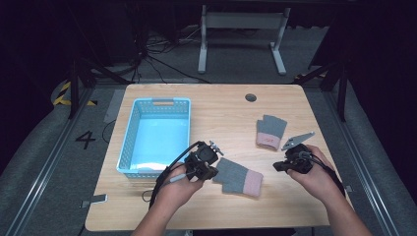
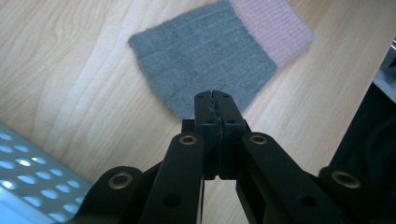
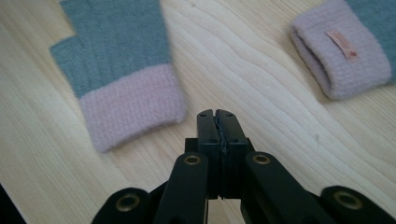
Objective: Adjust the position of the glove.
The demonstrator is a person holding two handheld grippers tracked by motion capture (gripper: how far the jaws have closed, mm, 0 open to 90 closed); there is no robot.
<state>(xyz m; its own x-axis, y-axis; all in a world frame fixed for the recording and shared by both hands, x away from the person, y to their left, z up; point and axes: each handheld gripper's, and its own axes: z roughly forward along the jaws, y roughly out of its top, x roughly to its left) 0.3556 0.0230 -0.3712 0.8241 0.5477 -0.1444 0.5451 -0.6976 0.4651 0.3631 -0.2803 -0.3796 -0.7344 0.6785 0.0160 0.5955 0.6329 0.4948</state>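
Left gripper (image 1: 212, 173): jaws closed and empty, tips at the grey edge of the near fingerless glove (image 1: 239, 177), which lies flat by the front edge of the table (image 1: 221, 105). Right gripper (image 1: 278, 166): jaws closed, empty, between that glove and the second glove (image 1: 270, 132) toward the right edge.

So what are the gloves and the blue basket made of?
The near glove and the far glove look like soft knitted wool or yarn: ribbed stitches, fuzzy grey with pink cuffs. The blue basket looks like smooth moulded plastic, its walls pierced with rows of holes.
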